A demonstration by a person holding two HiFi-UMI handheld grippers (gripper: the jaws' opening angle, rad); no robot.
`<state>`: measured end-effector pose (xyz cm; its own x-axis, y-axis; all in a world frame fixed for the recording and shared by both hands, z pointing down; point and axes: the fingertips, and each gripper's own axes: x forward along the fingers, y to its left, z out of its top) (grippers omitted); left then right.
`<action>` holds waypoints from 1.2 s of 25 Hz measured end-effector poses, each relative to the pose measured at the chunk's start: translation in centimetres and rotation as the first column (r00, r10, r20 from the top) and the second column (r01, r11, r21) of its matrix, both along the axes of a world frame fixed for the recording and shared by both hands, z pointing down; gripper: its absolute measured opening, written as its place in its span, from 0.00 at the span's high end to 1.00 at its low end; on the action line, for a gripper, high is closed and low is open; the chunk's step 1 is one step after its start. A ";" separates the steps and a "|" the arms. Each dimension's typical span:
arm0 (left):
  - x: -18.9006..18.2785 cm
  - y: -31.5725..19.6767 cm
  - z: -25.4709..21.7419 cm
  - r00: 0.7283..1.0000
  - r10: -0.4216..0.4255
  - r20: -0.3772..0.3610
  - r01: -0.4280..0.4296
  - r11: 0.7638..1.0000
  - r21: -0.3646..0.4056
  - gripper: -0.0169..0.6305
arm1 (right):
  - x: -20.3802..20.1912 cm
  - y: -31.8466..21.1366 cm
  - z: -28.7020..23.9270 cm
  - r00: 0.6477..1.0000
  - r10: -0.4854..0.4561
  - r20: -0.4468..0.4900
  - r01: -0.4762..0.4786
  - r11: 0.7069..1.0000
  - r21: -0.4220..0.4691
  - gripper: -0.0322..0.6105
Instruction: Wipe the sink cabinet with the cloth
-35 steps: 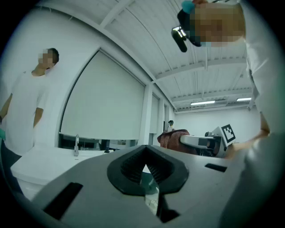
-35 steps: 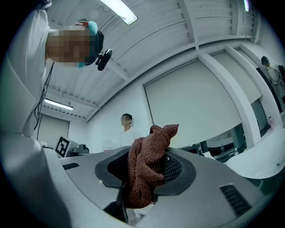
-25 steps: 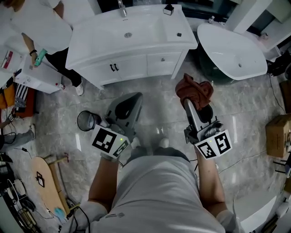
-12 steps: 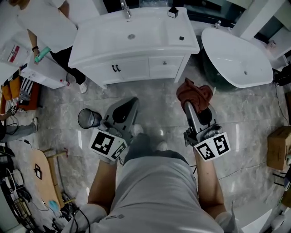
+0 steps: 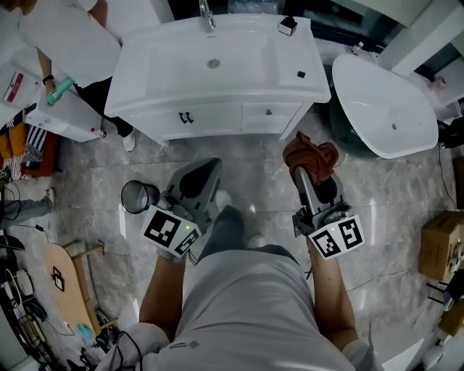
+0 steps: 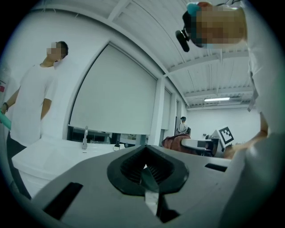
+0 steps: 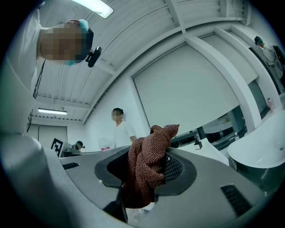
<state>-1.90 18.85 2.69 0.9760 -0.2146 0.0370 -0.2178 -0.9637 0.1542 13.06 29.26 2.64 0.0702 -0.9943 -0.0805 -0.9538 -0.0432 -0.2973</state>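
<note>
The white sink cabinet (image 5: 217, 116) stands ahead of me, with a basin and a faucet (image 5: 206, 13) on top; the left gripper view shows the cabinet (image 6: 49, 156) from low down. My right gripper (image 5: 300, 172) is shut on a reddish-brown cloth (image 5: 312, 155), which bunches up out of the jaws. In the right gripper view the cloth (image 7: 149, 162) fills the gap of that gripper (image 7: 143, 180). My left gripper (image 5: 210, 168) is held beside it over the floor, jaws shut with nothing in them (image 6: 149, 178). Both grippers are short of the cabinet front.
A white bathtub (image 5: 384, 94) stands right of the cabinet. On the marble floor by my left gripper sits a round black bin (image 5: 138, 194). A person in white (image 5: 69, 36) stands at the cabinet's left. A cardboard box (image 5: 437, 243) lies at the far right.
The cabinet has slid lower in the head view and looks nearer. Both grippers keep about the same pose, and the cloth stays in the right one.
</note>
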 end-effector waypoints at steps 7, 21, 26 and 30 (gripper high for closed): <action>2.2 -7.8 1.3 1.000 0.012 0.013 -0.011 1.000 -0.026 0.96 | 1.9 -7.6 1.0 1.000 0.019 0.015 -0.018 0.999 -0.044 0.70; 1.3 -17.2 3.5 0.999 -0.006 0.040 0.008 0.999 -0.049 0.96 | 0.7 -19.4 1.7 1.000 -0.015 0.021 0.016 0.997 -0.078 0.70; 1.0 -18.5 4.3 0.997 -0.068 0.045 0.071 0.995 -0.070 0.96 | 1.1 -21.8 2.4 0.998 -0.064 0.025 0.066 0.993 -0.102 0.70; 0.9 -18.9 4.9 0.990 -0.129 0.050 0.133 0.987 -0.088 0.96 | 1.3 -23.2 3.4 0.991 -0.125 0.040 0.129 0.983 -0.129 0.70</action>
<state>-1.01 -0.02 7.61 0.9367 -0.3340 0.1049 -0.3495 -0.9090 0.2272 14.39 6.08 6.07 -0.0567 -0.9971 0.0514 -0.9444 0.0369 -0.3269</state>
